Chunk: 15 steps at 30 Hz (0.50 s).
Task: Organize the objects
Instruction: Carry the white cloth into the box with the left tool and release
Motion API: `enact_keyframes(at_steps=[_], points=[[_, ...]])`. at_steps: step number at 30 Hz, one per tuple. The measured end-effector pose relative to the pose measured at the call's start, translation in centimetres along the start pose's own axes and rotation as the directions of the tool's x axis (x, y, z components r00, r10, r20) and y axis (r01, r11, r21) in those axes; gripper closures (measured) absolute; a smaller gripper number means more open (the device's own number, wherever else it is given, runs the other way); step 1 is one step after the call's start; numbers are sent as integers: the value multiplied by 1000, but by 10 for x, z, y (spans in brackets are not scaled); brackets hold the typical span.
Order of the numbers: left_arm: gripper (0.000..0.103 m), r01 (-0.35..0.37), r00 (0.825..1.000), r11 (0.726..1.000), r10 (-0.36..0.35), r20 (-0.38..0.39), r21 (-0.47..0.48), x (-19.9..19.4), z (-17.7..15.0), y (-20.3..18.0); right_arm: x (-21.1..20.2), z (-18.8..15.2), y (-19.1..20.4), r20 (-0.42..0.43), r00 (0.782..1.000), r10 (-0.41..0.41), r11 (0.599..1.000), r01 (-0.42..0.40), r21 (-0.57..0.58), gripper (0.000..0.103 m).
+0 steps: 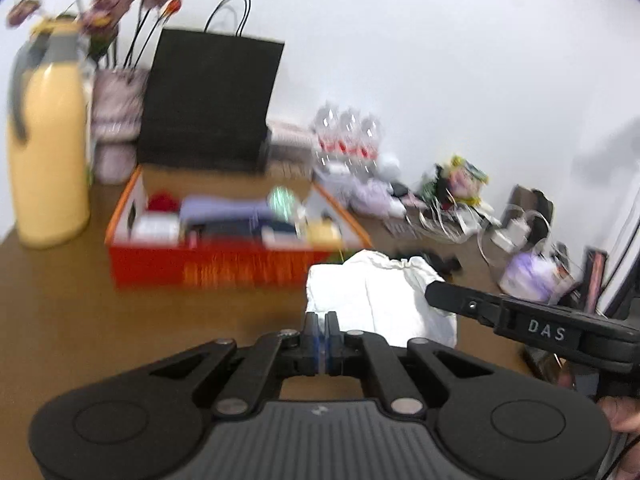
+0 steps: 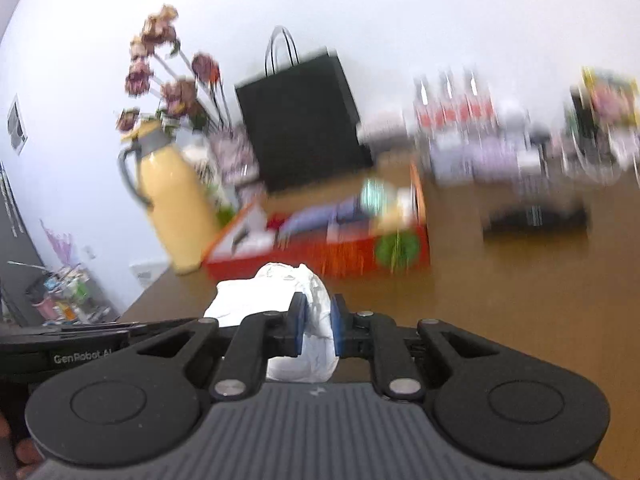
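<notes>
The right gripper [image 2: 318, 330] pinches a white cloth [image 2: 296, 312], carried above the table [image 2: 500, 292] just in front of the red box [image 2: 320, 260]. The left gripper [image 1: 321, 330] has its fingers pressed together on nothing, beside the cloth. The box already holds several items. The cloth is not yet stowed. Right of the box, loose clutter [image 1: 448, 200] remains on the table. Judged state: partly done.

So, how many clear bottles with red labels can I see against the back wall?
3, as far as the blur allows. The bottles stand side by side in one row at the wall, right of the black paper bag, behind the orange box. More may be hidden behind them.
</notes>
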<state>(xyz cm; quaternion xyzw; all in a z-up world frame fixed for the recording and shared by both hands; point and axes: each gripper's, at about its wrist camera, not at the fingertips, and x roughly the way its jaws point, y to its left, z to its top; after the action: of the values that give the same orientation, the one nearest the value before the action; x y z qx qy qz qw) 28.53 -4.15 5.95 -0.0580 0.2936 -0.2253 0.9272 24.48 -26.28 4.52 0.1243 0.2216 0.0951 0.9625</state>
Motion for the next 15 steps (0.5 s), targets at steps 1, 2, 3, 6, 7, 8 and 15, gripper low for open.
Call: enact_keyframes(at_steps=[1,2,3,6,7,8,15], points=[[102,2,1000,1000,-2,0,-3,13,20,3,14,18,-2,2,1000,-9,1000,9,-13,89],[102,2,1000,1000,-2,-4,-12,29,41,7,33,39,-5,-4,1000,-18,999,18,-28,89],[103,0,1000,1000,0,-8,-21,44,58,11,49,54,-8,-11,1000,-28,999,27,-35,89],[103,-11,998,999,8,-58,-42,99,105,24,110,97,-25,-67,995,-71,997,68,-38,89],[103,-18,996,999,14,-86,-45,120,117,29,131,108,-32,-97,992,-82,996,79,-30,89],[103,-36,994,999,32,-100,-37,135,126,33,157,118,-40,-131,987,-88,996,87,-17,89],[102,-186,967,982,188,-173,29,218,154,88,282,128,-52,-268,962,-45,993,72,92,89]])
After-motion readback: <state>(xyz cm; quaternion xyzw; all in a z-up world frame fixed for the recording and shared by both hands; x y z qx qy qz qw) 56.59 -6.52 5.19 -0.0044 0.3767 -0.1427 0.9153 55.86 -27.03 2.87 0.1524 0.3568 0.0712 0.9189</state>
